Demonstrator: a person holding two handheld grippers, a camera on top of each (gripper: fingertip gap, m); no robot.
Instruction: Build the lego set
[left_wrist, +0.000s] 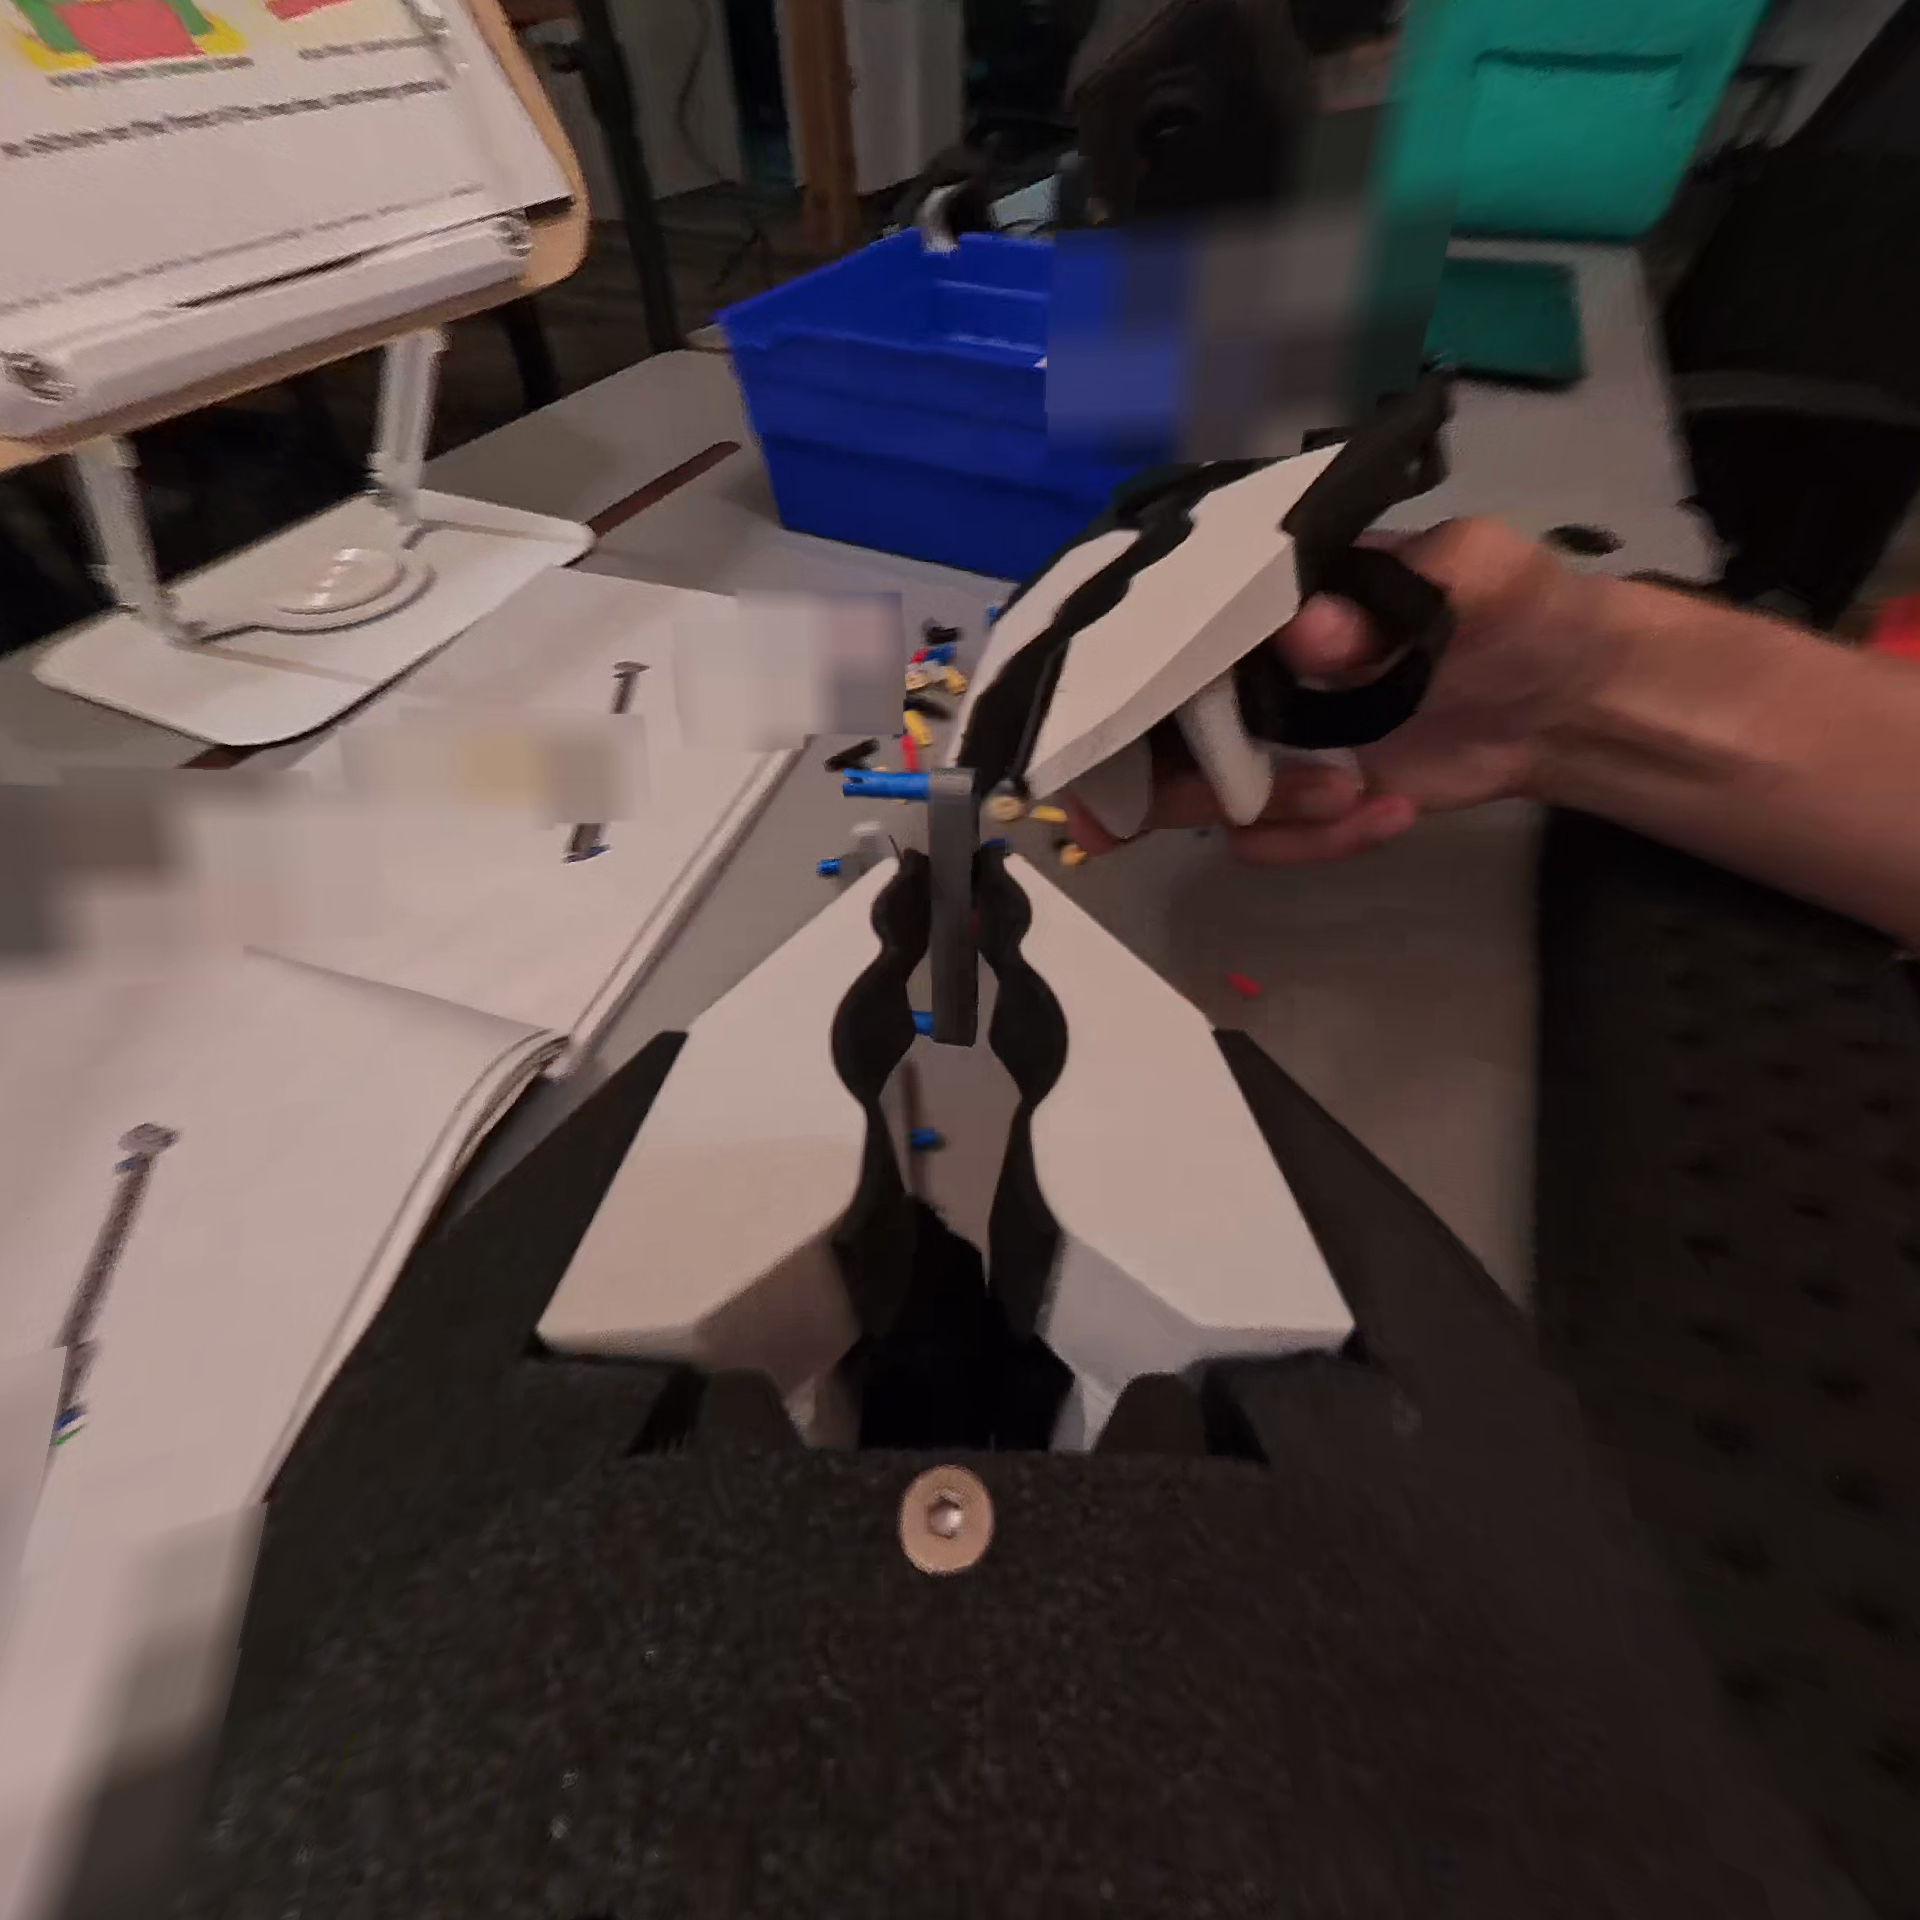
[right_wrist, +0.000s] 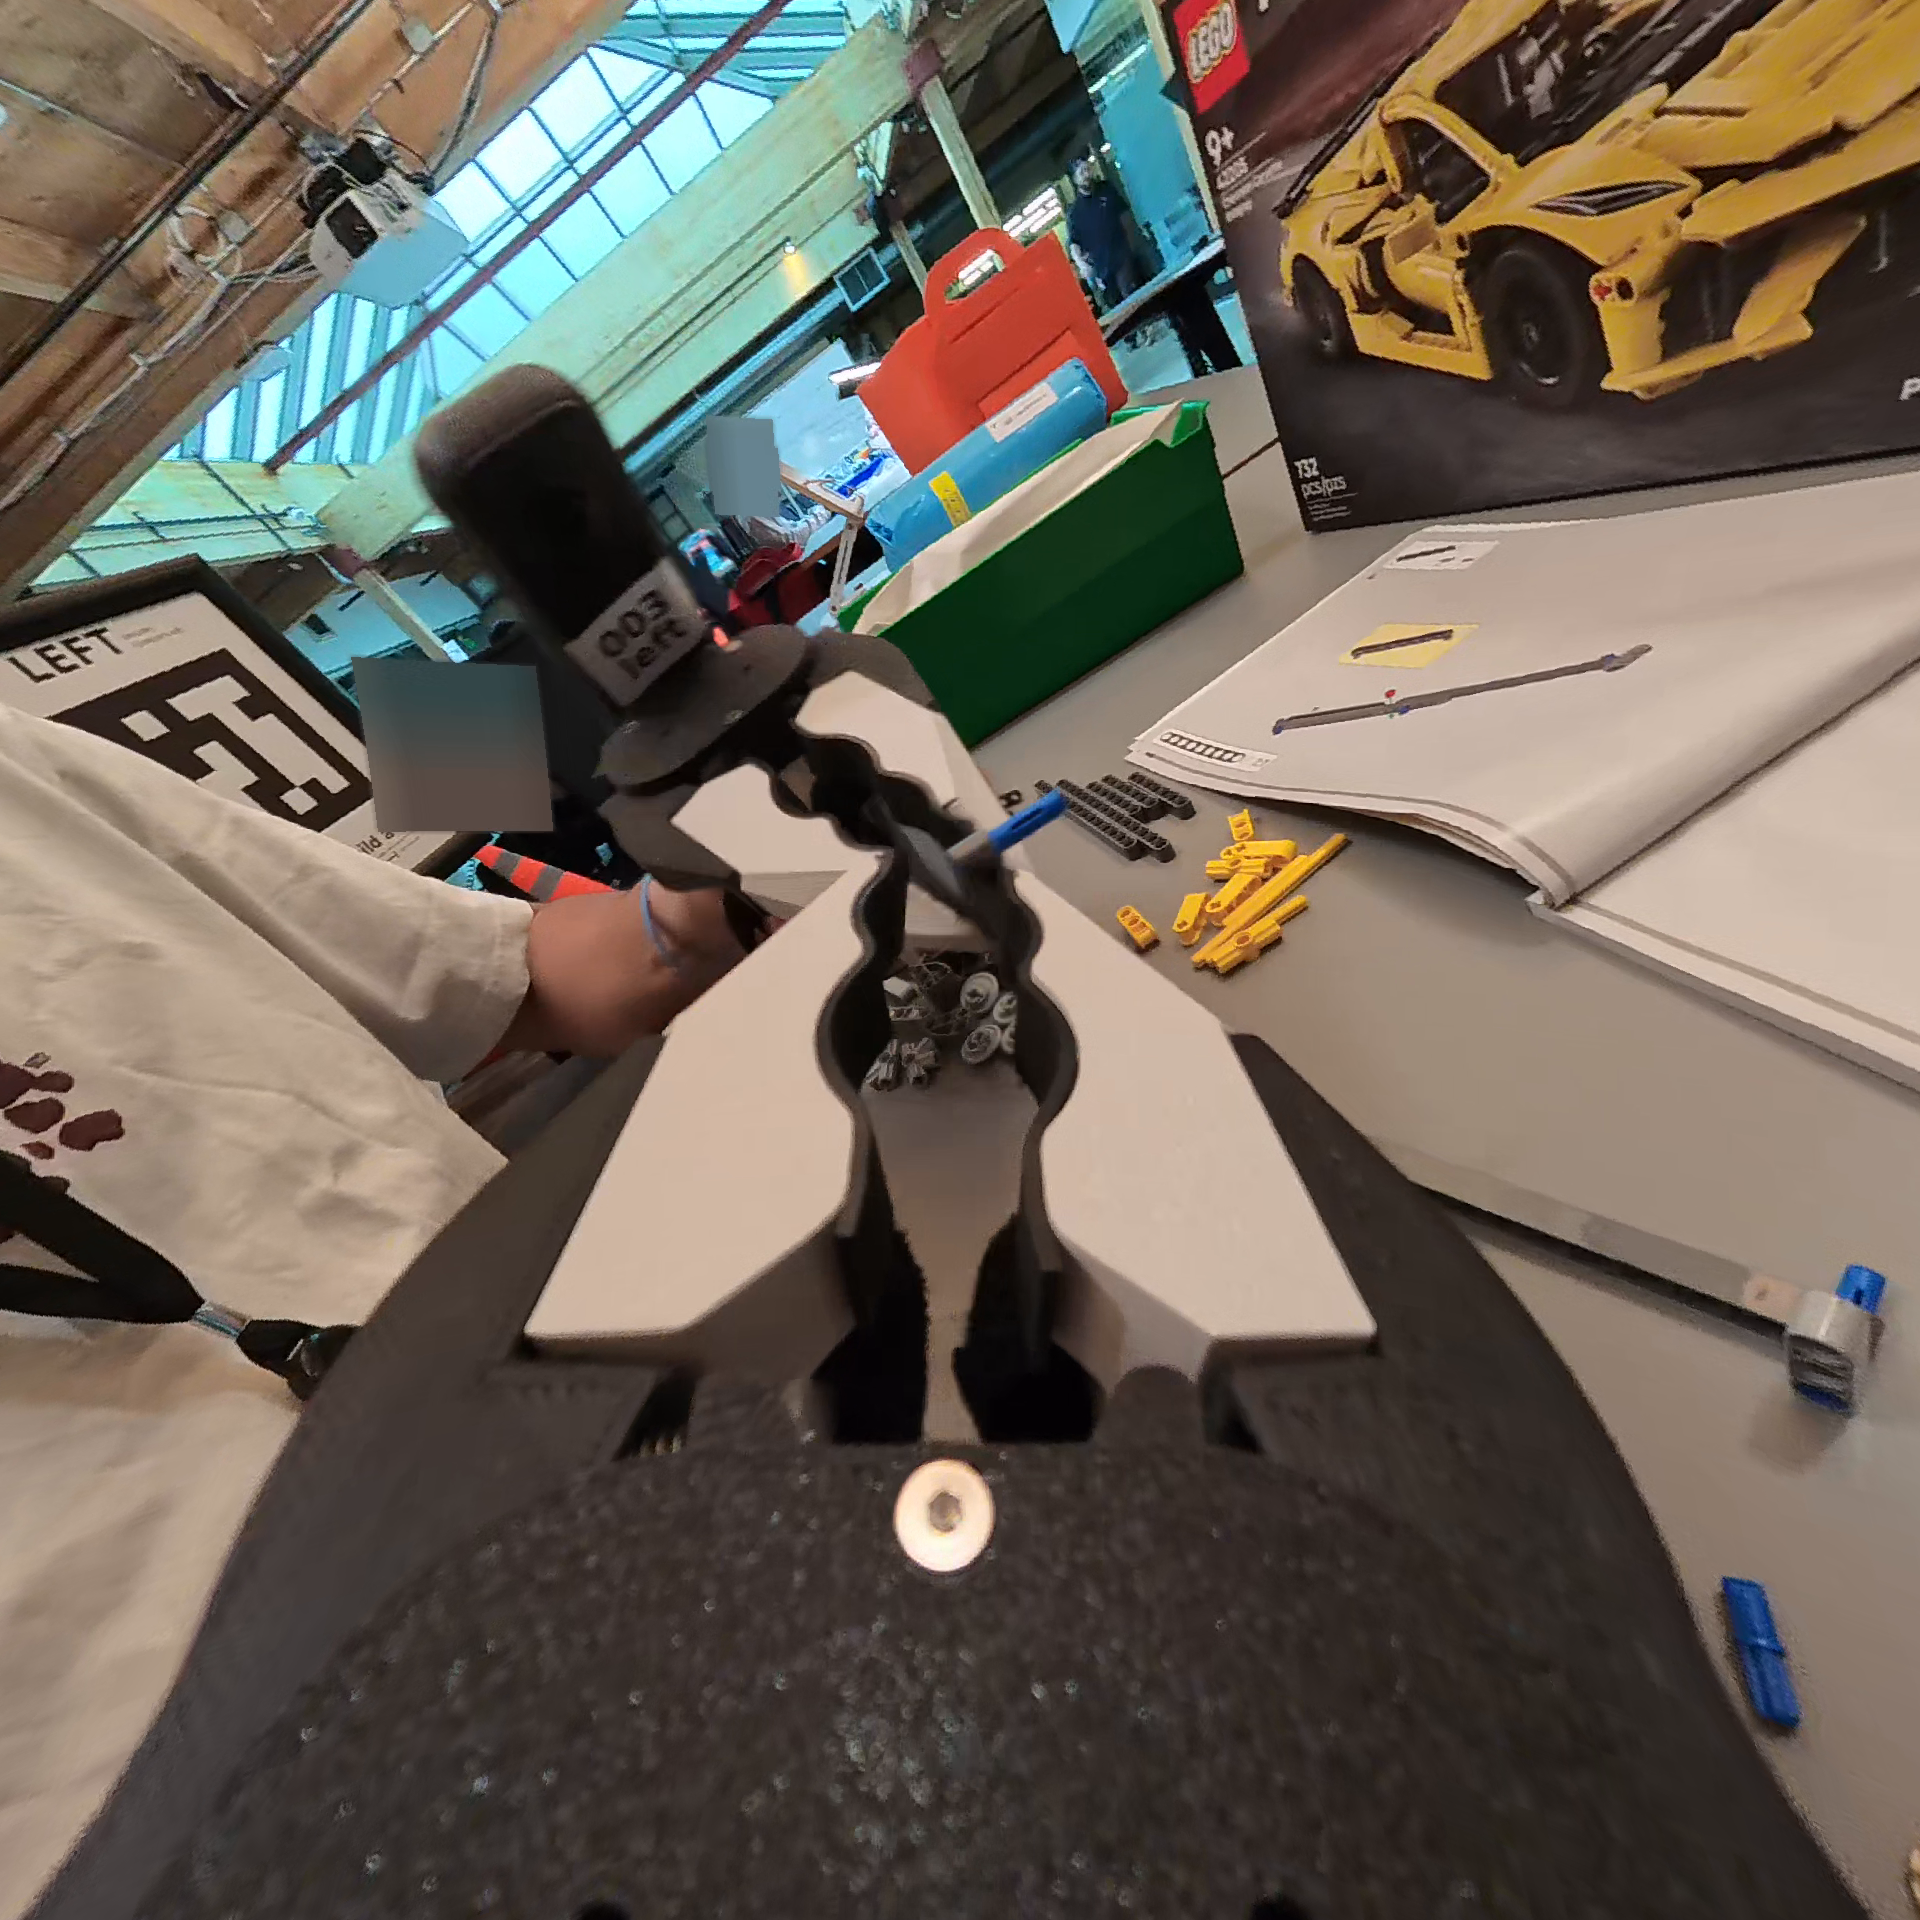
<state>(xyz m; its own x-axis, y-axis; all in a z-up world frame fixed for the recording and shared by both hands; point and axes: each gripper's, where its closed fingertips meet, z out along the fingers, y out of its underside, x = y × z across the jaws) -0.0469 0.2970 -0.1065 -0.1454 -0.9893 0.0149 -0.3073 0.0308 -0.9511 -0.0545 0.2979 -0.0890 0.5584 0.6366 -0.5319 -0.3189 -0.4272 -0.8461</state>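
Black foam body of the left claw (left_wrist: 951, 873) fills the bottom of the left wrist view; its fingertips are clamped on a grey beam (left_wrist: 953, 914). Beam stands on edge, long axis running straight out along the fingers toward the upper middle of the frame. Blue pin (left_wrist: 883, 785) sticks sideways out of the beam's far end, pointing frame-left.

Right claw (left_wrist: 1013, 800) comes in from upper right of that view, held by a hand (left_wrist: 1382, 717), tips just beside the beam's far end, on the side opposite the pin. It seems to pinch something small and yellowish there, but blur hides it, so I cannot tell whether the tips are together or gripping.

Right wrist view: own claw tips sit at mid-frame right at the beam (right_wrist: 935, 868), blue pin (right_wrist: 1023, 818) angling up and right past them. The tips overlap the other claw here, so still no read on the gap.

Key relation: beam's end face is directly at the right claw's tips, beam axis crossing the right claw's line. Likely next move is seating a part into the beam end; the right hand is the nearer one.

Loose yellow pieces (right_wrist: 1242, 899) and dark beams (right_wrist: 1122, 810) lie on the grey surface (right_wrist: 1455, 1039), beside the open manual (right_wrist: 1621, 707).
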